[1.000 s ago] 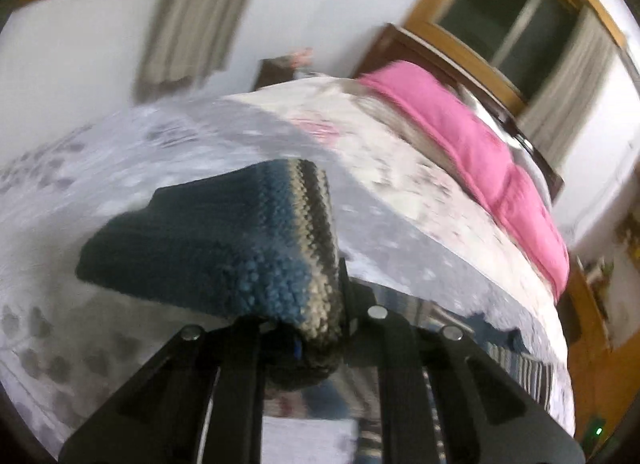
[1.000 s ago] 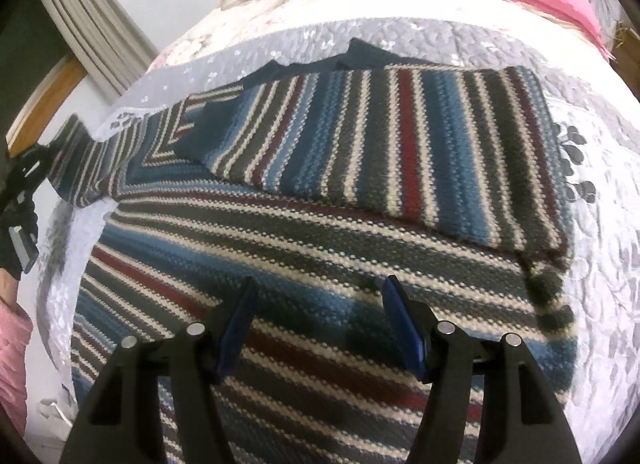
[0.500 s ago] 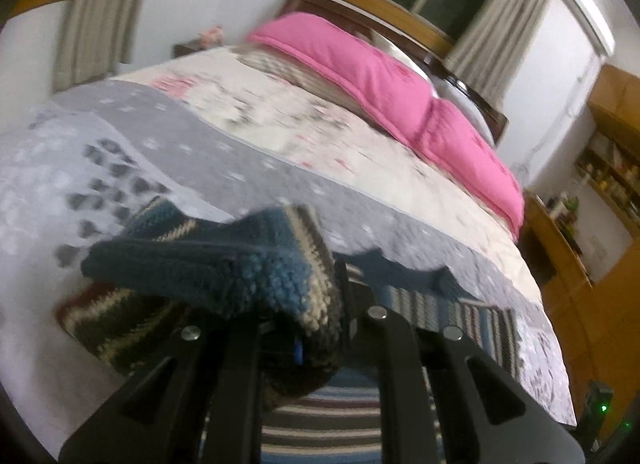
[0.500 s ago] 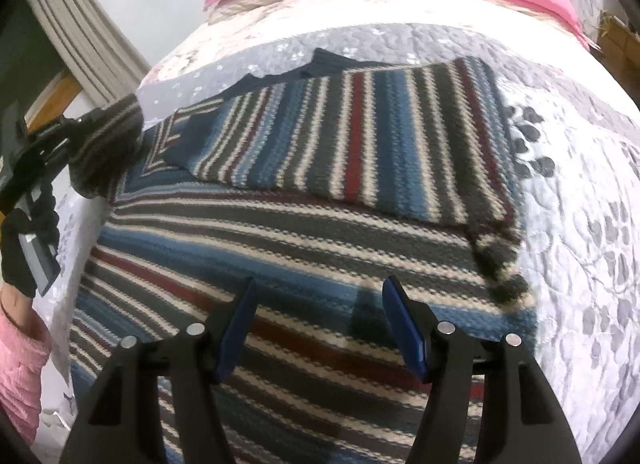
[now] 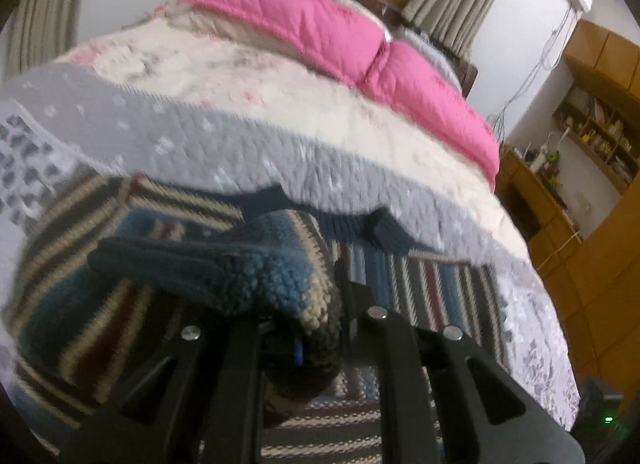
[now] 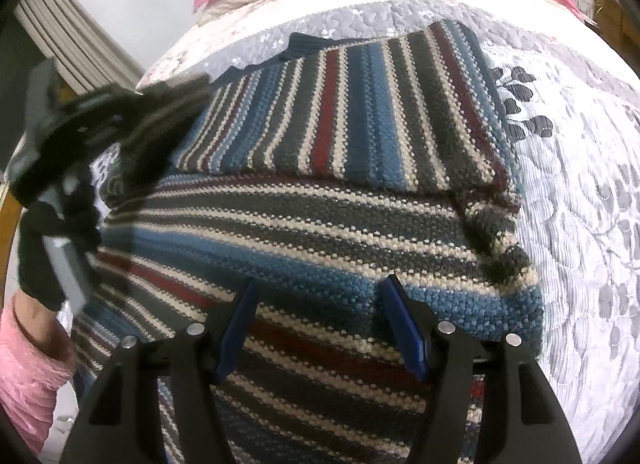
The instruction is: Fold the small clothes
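Observation:
A knitted sweater (image 6: 320, 223) striped in blue, grey, cream and dark red lies spread on the bed, its right sleeve (image 6: 360, 103) folded flat across the chest. My left gripper (image 5: 308, 304) is shut on the cuff of the left sleeve (image 5: 248, 272) and holds it lifted above the sweater's body (image 5: 436, 284). In the right wrist view that same left gripper (image 6: 132, 123) shows blurred at the sweater's upper left, held by a gloved hand (image 6: 48, 244). My right gripper (image 6: 320, 316) hangs open just above the sweater's lower half, nothing between its blue pads (image 6: 404, 328).
The sweater rests on a grey and white quilted bedspread (image 6: 580, 203). A pink duvet (image 5: 360, 43) lies along the bed's head. Wooden shelves and cabinets (image 5: 592, 135) stand on the right. A pink sleeve (image 6: 24, 376) of the person shows at the lower left.
My left gripper has carried the sleeve cuff from the bed's left side inward over the sweater. My right gripper has drifted slightly nearer the sweater and stays open.

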{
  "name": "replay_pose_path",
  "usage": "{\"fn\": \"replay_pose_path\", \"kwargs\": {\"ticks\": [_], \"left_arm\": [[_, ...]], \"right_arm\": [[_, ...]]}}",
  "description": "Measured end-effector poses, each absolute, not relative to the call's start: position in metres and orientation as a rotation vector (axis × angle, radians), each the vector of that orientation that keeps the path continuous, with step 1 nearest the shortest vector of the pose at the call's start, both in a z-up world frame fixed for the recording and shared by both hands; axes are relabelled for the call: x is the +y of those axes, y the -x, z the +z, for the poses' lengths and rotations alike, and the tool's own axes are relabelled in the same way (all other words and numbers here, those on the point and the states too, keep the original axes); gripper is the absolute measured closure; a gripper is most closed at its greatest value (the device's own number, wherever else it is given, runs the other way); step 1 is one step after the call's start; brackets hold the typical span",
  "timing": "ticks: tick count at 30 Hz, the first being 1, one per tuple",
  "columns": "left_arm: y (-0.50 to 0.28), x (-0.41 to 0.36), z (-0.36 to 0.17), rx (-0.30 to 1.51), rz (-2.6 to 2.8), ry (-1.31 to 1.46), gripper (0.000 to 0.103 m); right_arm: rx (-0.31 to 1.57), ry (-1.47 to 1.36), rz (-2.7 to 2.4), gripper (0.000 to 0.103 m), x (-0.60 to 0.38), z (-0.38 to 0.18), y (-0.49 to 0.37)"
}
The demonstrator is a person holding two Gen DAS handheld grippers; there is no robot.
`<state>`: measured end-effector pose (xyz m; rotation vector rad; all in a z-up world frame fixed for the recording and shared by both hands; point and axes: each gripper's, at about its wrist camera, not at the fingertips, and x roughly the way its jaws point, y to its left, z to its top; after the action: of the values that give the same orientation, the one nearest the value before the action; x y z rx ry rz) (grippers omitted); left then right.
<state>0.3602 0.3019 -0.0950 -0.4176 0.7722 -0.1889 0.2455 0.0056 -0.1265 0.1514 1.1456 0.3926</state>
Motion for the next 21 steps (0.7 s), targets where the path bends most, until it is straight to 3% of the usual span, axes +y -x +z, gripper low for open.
{"fn": "replay_pose_path", "kwargs": {"ticks": [10, 14, 21], "left_arm": [[-0.359, 0.285, -0.142, 0.932, -0.275, 0.37, 0.083], [-0.332, 0.303, -0.136, 0.972, -0.366, 0.379, 0.066], [-0.288, 0.373, -0.117, 0.927, -0.328, 0.306, 0.065]], "right_arm": [[1.165, -0.149, 0.387, 0.035, 0.008, -0.132, -0.248], [1.176, -0.133, 0.379, 0.035, 0.01, -0.131, -0.251], [1.156, -0.132, 0.413, 0.035, 0.034, -0.106, -0.265]]}}
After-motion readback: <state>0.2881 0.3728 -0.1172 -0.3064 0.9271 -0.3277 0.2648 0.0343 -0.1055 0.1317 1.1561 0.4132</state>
